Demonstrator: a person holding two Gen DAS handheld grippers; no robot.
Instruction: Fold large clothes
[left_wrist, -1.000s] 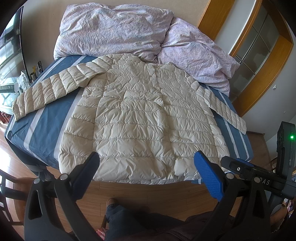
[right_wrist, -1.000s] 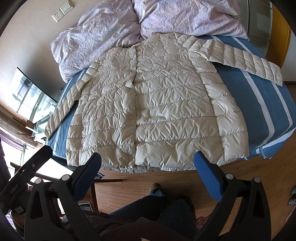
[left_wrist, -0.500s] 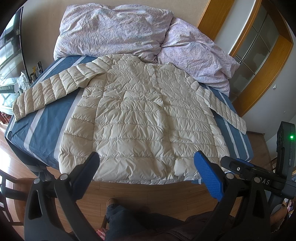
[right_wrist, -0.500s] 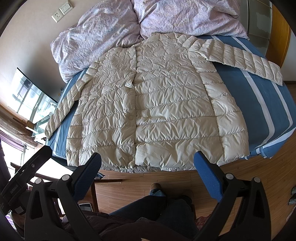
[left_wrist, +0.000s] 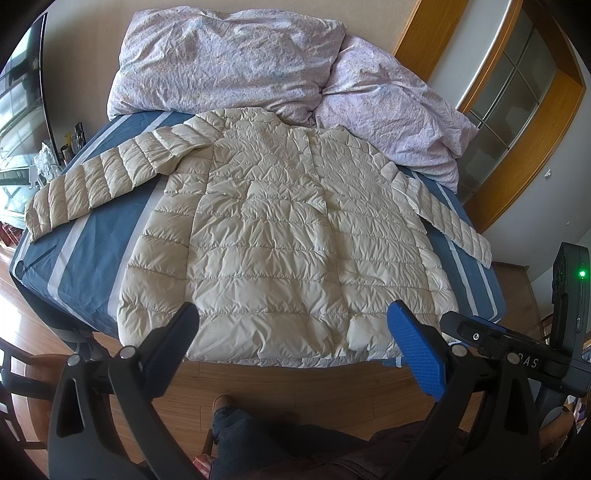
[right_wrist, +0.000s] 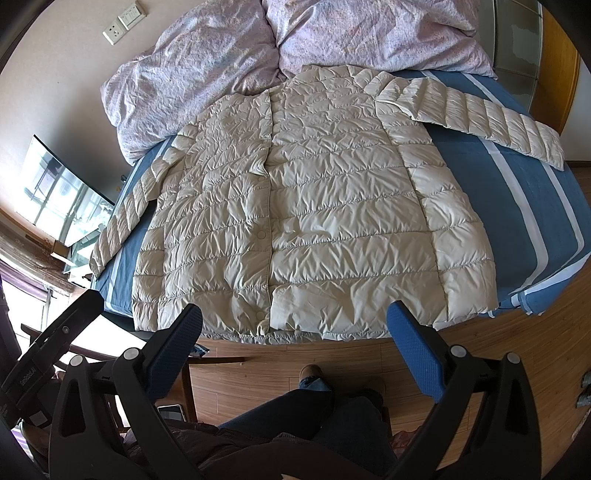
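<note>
A cream quilted down jacket (left_wrist: 280, 236) lies flat and face up on a blue striped bed (left_wrist: 92, 236), both sleeves spread out to the sides. It also shows in the right wrist view (right_wrist: 314, 206), snap front closed. My left gripper (left_wrist: 291, 332) is open and empty, held above the floor in front of the jacket's hem. My right gripper (right_wrist: 295, 332) is open and empty, also short of the hem. Neither touches the jacket.
Two pink floral pillows (left_wrist: 229, 62) lie at the head of the bed. A wooden door frame (left_wrist: 535, 140) stands at the right. A TV (right_wrist: 62, 199) and a cluttered desk stand at the left. The person's legs (right_wrist: 306, 413) are over the wooden floor (left_wrist: 295, 380).
</note>
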